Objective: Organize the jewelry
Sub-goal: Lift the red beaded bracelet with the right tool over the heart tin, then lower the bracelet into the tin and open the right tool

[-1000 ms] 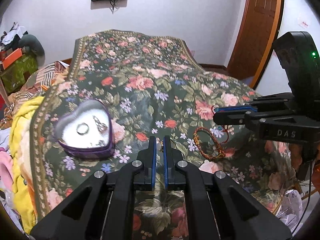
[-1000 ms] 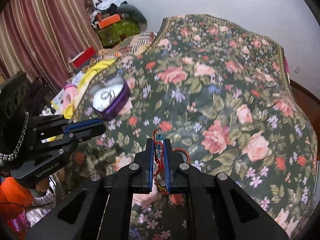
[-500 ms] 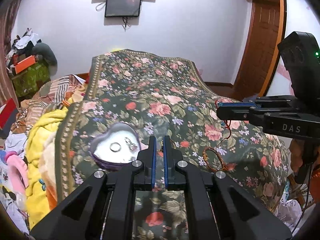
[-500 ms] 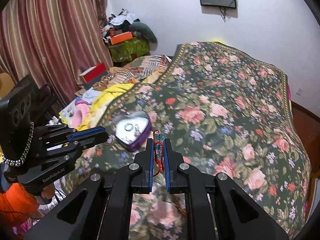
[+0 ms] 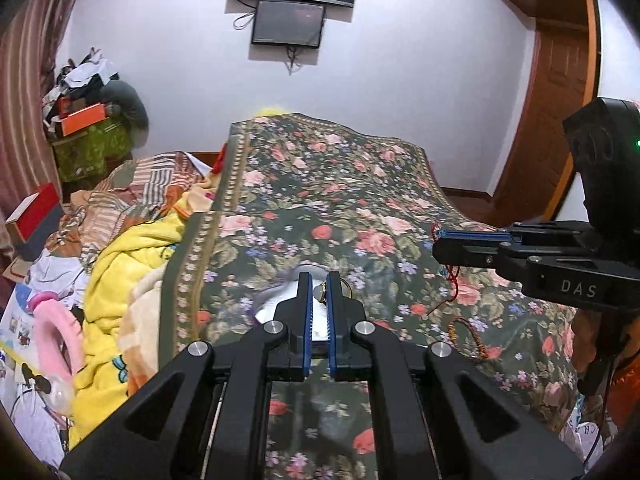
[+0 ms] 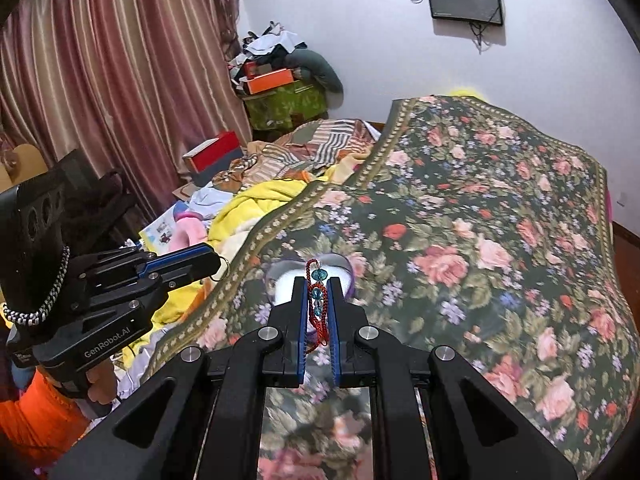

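My left gripper (image 5: 318,284) is shut on a small gold ring (image 5: 325,291) and is held above the bed. The heart-shaped purple box (image 5: 276,304) lies just beyond it, mostly hidden by the fingers. My right gripper (image 6: 318,286) is shut on a red bracelet with blue beads (image 6: 318,300), which hangs between the pads. The box (image 6: 288,276) shows behind those fingertips. A red and gold bracelet (image 5: 466,338) lies on the floral bedspread (image 5: 360,208) below the right gripper (image 5: 438,246). The left gripper (image 6: 216,262) is at the left of the right wrist view.
A yellow blanket (image 5: 128,280), pink items (image 5: 52,332) and striped cloth (image 5: 148,184) pile up left of the bed. Boxes (image 6: 272,78) stack by the curtain (image 6: 100,100). A wooden door (image 5: 556,120) stands at the right. A screen (image 5: 288,24) hangs on the wall.
Both grippers have risen and pulled back from the bedspread, each still holding its jewelry. The heart box now sits behind the fingertips in both views.
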Demonstrator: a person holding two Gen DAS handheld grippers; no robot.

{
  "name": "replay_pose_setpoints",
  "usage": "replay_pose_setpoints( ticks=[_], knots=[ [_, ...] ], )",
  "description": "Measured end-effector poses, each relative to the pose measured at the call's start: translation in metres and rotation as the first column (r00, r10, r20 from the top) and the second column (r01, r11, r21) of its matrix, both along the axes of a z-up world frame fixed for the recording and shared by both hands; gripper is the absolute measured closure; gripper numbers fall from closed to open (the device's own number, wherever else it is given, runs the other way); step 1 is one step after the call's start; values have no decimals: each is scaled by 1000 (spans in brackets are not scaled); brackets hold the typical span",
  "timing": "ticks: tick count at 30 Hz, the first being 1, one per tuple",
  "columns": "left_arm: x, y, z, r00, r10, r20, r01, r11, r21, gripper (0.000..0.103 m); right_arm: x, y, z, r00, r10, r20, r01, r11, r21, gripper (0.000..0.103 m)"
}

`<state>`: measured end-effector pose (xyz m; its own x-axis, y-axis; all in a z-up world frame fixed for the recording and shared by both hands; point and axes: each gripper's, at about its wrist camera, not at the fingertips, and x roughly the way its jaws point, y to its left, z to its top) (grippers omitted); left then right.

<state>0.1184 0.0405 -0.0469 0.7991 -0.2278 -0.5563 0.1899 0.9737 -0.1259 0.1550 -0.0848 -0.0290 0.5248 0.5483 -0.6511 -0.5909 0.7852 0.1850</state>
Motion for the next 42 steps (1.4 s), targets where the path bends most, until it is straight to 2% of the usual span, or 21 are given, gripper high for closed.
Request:
replay_pose_setpoints(
  ticks=[7,19,30,42],
  knots=[
    [12,15,-12,999,30,-24,-31,1000,-4,98,14,22,-10,999,26,-21,-26,1000,2,95],
    [38,24,-36,997,23,-80,-24,1000,-18,98,34,47,-38,996,42,-79,-44,999,-29,95],
    [69,22,-63,989,-5,-148,1,1000,-28,99,54,54,-73,989,27,-148,-36,997,-64,95],
    [79,16,-79,983,-12,-181,9,1000,-18,99,56,55,-81,986,46,-158,-57,996,-66,95]
  ],
)
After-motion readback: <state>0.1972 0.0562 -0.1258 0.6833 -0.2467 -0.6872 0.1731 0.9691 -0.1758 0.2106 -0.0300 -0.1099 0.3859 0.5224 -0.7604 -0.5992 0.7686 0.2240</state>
